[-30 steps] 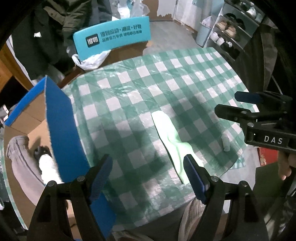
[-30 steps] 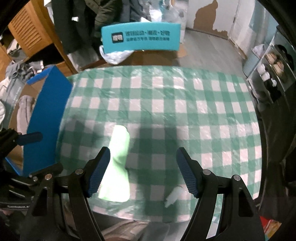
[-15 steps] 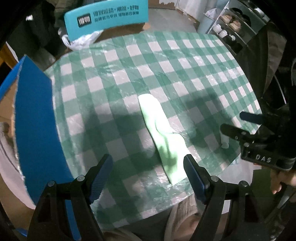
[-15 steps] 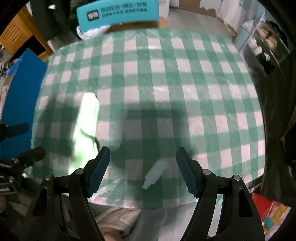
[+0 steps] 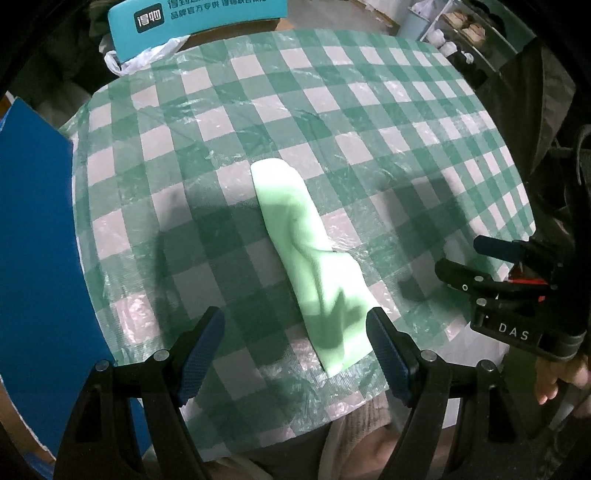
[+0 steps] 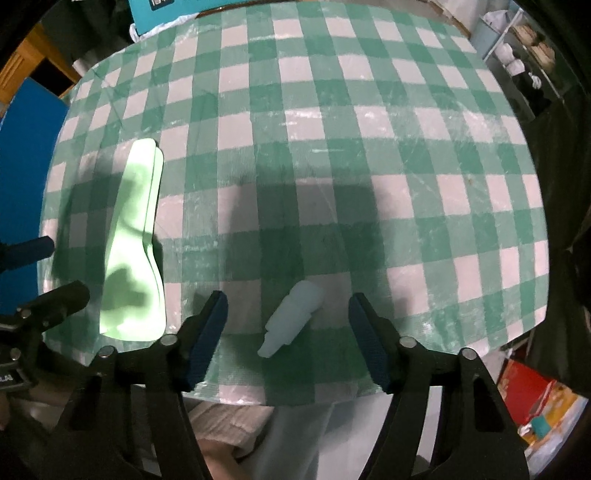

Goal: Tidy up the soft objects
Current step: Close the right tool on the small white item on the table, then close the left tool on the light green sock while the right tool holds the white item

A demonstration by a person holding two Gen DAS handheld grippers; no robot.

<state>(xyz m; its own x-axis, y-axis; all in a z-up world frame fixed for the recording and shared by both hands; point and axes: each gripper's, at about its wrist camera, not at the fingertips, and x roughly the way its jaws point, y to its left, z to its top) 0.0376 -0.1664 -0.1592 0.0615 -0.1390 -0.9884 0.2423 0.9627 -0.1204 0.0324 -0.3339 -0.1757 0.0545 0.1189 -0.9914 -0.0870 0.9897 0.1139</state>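
Your left gripper [image 5: 295, 347] hangs over the near edge of the green-and-white checked tablecloth [image 5: 332, 110], jaws spread wide, gripping nothing. Below it lies the pale green sock [image 5: 314, 258], flat on the cloth. Its long axis runs from the far left to the near right in this view. The narrower end points toward the far side of the table. The broader end sits near you, just inside the right-hand finger [image 5: 388, 354]; whether the two touch, you cannot tell.

Only this view shows the teal box with printed characters [image 5: 195, 18] past the far edge, a white plastic bag [image 5: 140, 59] beside it, and your right hand [image 5: 554, 380] at the right.

Your right gripper [image 6: 288, 336] is closing, but its pads are still clear of the small white bottle-shaped piece [image 6: 291, 317] that lies between them. That piece slants, thin tip toward the near left, thick end toward the far right. The left view does not show it: there the right gripper [image 5: 465, 266] hangs over that part of the cloth.

The right view also shows the sock [image 6: 135, 251] far to the left, well apart from the white piece, a blue panel [image 6: 26, 147] at the left edge, and an orange-red package [image 6: 532, 398] on the floor at the near right.
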